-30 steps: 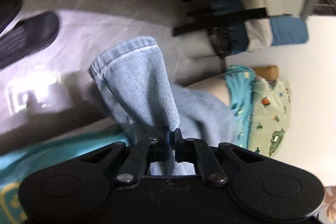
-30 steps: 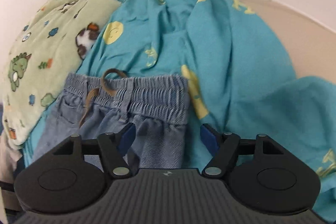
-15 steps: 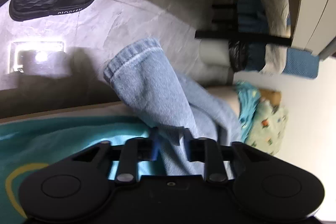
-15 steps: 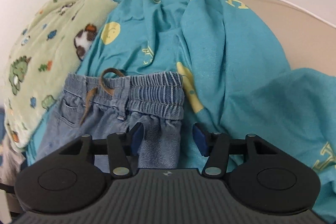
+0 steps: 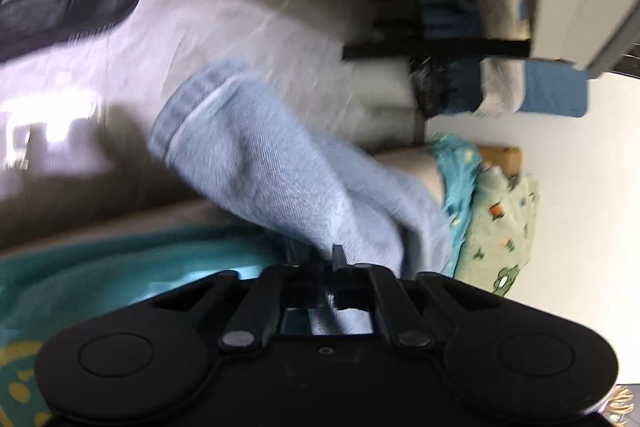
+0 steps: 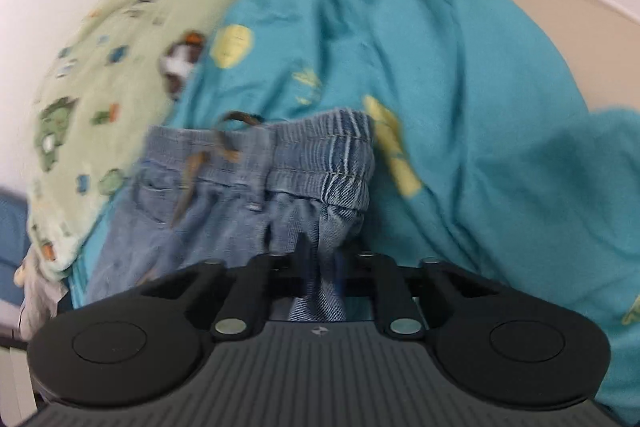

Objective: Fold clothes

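Observation:
A pair of light blue jeans lies on a teal blanket (image 6: 460,107). In the right wrist view the elastic waistband (image 6: 312,143) with its brown drawstring (image 6: 236,119) faces me. My right gripper (image 6: 322,255) is closing its jaws on a bunched fold of denim just below the waistband, and the pads pinch it. In the left wrist view a jeans leg (image 5: 260,167) with its hem (image 5: 188,107) hangs out past the bed edge. My left gripper (image 5: 316,251) is shut on that leg's denim.
A green dinosaur-print blanket (image 6: 100,87) lies left of the jeans by the white wall. Black slippers (image 5: 68,7) sit on the grey floor (image 5: 240,7) beyond the bed edge. A dark rack with hanging clothes (image 5: 452,27) stands further back.
The right gripper went from wide open to pinched on the denim below the waistband. The left gripper briefly opened around the leg, then shut on it again and dropped a little.

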Tool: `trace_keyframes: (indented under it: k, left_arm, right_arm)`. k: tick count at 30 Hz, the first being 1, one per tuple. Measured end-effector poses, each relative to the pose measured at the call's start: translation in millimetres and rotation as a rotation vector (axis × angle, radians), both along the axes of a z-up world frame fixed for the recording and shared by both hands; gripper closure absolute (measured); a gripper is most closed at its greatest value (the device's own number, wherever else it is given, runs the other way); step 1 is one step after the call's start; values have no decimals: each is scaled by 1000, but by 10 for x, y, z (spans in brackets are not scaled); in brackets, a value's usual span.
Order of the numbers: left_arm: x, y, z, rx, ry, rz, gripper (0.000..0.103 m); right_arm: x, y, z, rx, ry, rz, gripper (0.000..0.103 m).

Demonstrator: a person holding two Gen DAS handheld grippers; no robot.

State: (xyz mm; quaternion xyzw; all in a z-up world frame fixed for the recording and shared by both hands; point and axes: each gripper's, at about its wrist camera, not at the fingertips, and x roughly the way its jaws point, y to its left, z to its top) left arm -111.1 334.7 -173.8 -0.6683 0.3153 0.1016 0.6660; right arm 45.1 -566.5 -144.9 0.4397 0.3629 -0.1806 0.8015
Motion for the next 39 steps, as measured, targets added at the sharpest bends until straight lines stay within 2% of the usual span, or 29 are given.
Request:
trace_keyframes:
  k: [3,8,14,20,26,31,35,39]
  left_arm:
    - [-5,51,169,3,-31,40,102]
    - [239,213,499,-20,-62,110,102]
    - [876,432,704,-38,-31,165,102]
    - [1714,585,547,-29,54,157,103]
    - [2501,667,229,25,138,119,102]
    - [2910,709,-357,8,216,82,102]
    - [3126,689,-748,-18,232,31,102]
    - [3109,651,-892,-48,227,10,101]
  right_arm:
    - [-142,33,220,20,-113,-43,96]
    - [-20,118,653,6,-181,-38,97]
    - [649,357,1137,-33,-201,-4,97]
    - [1655,779,1329,-159,-157,14,97]
    - [2626,976,1088,-252,-96,43,97]
    - [3192,1104,634,-350,-10,104,97]
    - [3376,1189,259,-390,12,124,97]
    - [3463,1261,-2,-435,10,151,96]
